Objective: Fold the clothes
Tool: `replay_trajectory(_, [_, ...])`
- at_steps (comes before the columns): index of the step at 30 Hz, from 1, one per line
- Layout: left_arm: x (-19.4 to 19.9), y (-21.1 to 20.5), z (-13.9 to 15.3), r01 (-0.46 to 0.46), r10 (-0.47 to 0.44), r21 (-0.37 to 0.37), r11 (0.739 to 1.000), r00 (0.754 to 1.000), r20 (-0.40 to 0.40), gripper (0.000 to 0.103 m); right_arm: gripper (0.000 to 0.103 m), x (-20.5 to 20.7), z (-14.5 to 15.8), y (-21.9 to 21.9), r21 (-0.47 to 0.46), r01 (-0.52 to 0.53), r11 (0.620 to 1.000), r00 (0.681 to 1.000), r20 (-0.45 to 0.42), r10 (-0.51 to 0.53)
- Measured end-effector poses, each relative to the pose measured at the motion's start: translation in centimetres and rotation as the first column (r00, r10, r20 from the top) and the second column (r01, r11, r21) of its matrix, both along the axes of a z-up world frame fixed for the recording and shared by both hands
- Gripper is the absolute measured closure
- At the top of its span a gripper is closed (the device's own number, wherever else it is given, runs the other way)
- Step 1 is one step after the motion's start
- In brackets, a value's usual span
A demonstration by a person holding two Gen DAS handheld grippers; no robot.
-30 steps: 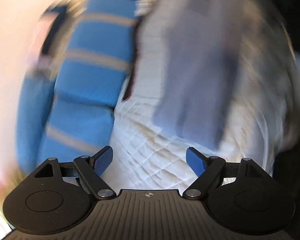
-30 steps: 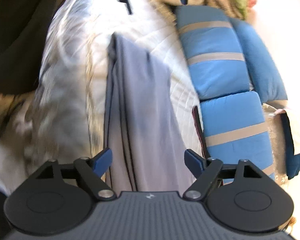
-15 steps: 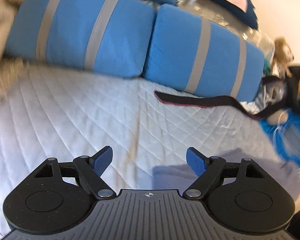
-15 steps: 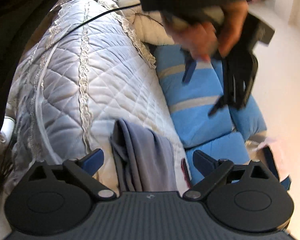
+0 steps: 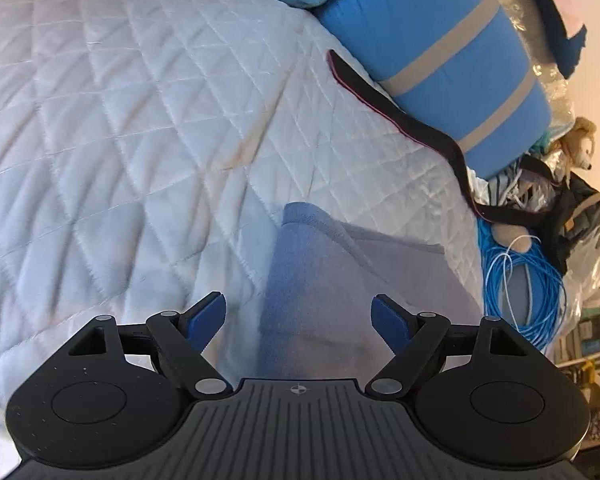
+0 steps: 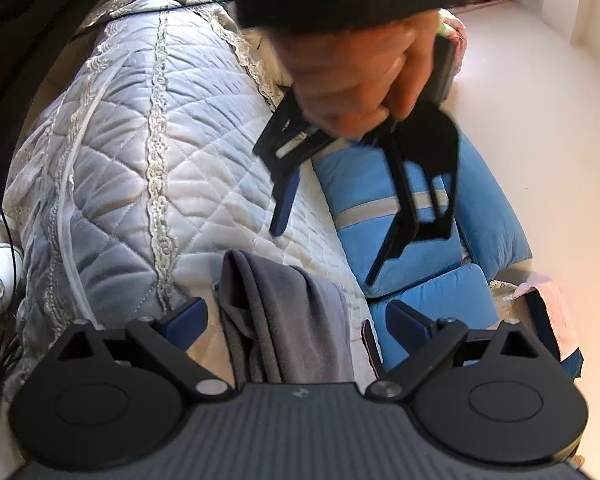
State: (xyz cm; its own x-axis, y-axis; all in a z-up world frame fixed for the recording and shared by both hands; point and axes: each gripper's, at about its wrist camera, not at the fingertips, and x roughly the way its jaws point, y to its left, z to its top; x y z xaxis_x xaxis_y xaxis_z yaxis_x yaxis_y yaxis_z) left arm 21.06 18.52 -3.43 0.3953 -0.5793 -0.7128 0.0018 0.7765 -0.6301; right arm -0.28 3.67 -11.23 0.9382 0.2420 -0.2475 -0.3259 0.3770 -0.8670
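Two grippers, left gripper [image 5: 299, 317] and right gripper [image 6: 296, 318], hover wide and empty over a seemingly half-folded grey garment [image 6: 284, 320] on the quilt [image 5: 120, 120]; next, grasp an edge.

White diamond-quilted bedspread [image 5: 140, 128], silvery grey with pale lace-like trim in the right wrist view. Grey-lilac garment [image 5: 340, 280], plain, darker grey at the folds. Bright blue cushions [image 5: 440, 52] crossed by beige-grey stripes. Black strap [image 5: 380, 92] edged in pink. Light blue coiled cable [image 5: 540, 288] with a white strand. Black gripper bodies, dark blue finger pads [image 5: 204, 316].
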Motion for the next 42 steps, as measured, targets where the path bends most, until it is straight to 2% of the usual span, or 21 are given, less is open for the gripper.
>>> replay_trajectory(3, [1.0,-0.7,-1.1,0.039,-0.040,-0.049,0.998,0.999,-0.012,0.027,0.003,-0.2,0.3,-0.1,0.018,-0.003,1.000,1.000,0.000,0.003])
replay_trajectory(5, [1.3,-1.2,-1.9,0.075,-0.077,-0.059,0.995,0.996,-0.045,0.029,0.003,-0.3,0.4,-0.2,0.028,-0.003,1.000,1.000,0.003,0.003])
replay_trajectory(7, [1.2,-1.5,-2.2,0.109,-0.110,-0.043,0.993,0.994,-0.024,0.031,0.002,-0.3,0.4,-0.3,0.034,0.000,0.999,1.000,0.006,-0.001])
replay_trajectory(8, [1.1,-1.6,-2.1,0.121,-0.121,-0.030,0.992,0.992,-0.017,0.045,0.002,-0.3,0.4,-0.4,0.034,0.002,0.999,1.000,0.006,-0.002])
replay_trajectory(9, [1.1,-1.5,-2.1,0.115,-0.116,-0.019,0.993,0.993,-0.033,0.076,0.002,-0.3,0.3,-0.4,0.034,0.004,0.999,1.000,0.009,-0.004])
replay_trajectory(11, [1.0,-1.3,-2.1,0.105,-0.105,0.001,0.994,0.992,-0.065,0.084,0.002,-0.4,0.0,-0.6,0.027,0.006,1.000,1.000,0.016,-0.006])
replay_trajectory(12, [0.9,-1.1,-2.0,0.094,-0.095,-0.019,0.995,0.992,-0.081,0.087,0.001,-0.4,-0.1,-0.6,0.023,0.006,1.000,1.000,0.019,-0.006])
replay_trajectory(16, [0.4,-0.4,-1.0,0.046,-0.058,-0.100,0.994,0.991,-0.121,0.088,0.001,-0.3,-0.9,-0.6,0.007,0.010,1.000,0.999,0.048,-0.011])
replay_trajectory(20, [0.1,0.0,-0.5,0.005,-0.036,-0.202,0.979,0.988,-0.150,0.088,0.001,0.1,-1.4,0.0,0.013,0.020,1.000,0.996,0.083,-0.021])
replay_trajectory(27, [-0.1,0.5,-1.0,-0.053,-0.012,-0.286,0.957,0.975,-0.220,0.088,0.000,1.4,-2.1,2.3,0.090,0.106,0.990,0.979,0.168,-0.120])
replay_trajectory(31, [0.2,0.5,-1.3,-0.074,-0.002,-0.301,0.951,0.969,-0.246,0.088,0.000,2.9,-2.9,4.0,0.097,0.179,0.979,0.947,0.252,-0.198])
replay_trajectory(35, [0.5,0.5,-1.5,-0.085,0.010,-0.291,0.953,0.968,-0.251,0.088,0.002,3.6,-2.8,4.5,0.111,0.209,0.972,0.935,0.267,-0.232])
replay_trajectory(37, [0.7,0.3,-1.3,-0.069,0.007,-0.261,0.963,0.973,-0.231,0.088,0.024,3.5,-2.6,4.3,0.105,0.210,0.972,0.936,0.266,-0.231])
replay_trajectory(38, [0.9,0.2,-1.2,-0.059,0.005,-0.245,0.968,0.976,-0.219,0.088,0.031,3.6,-2.4,4.1,0.105,0.212,0.972,0.941,0.248,-0.232])
replay_trajectory(40, [1.0,0.2,-1.0,-0.060,0.017,-0.213,0.975,0.980,-0.198,0.087,0.055,4.1,-1.7,3.5,0.121,0.221,0.968,0.960,0.148,-0.238])
replay_trajectory(42, [1.3,0.3,-0.8,-0.071,0.036,-0.185,0.980,0.982,-0.186,0.077,0.069,4.3,-1.3,3.2,0.119,0.222,0.968,0.968,0.092,-0.234])
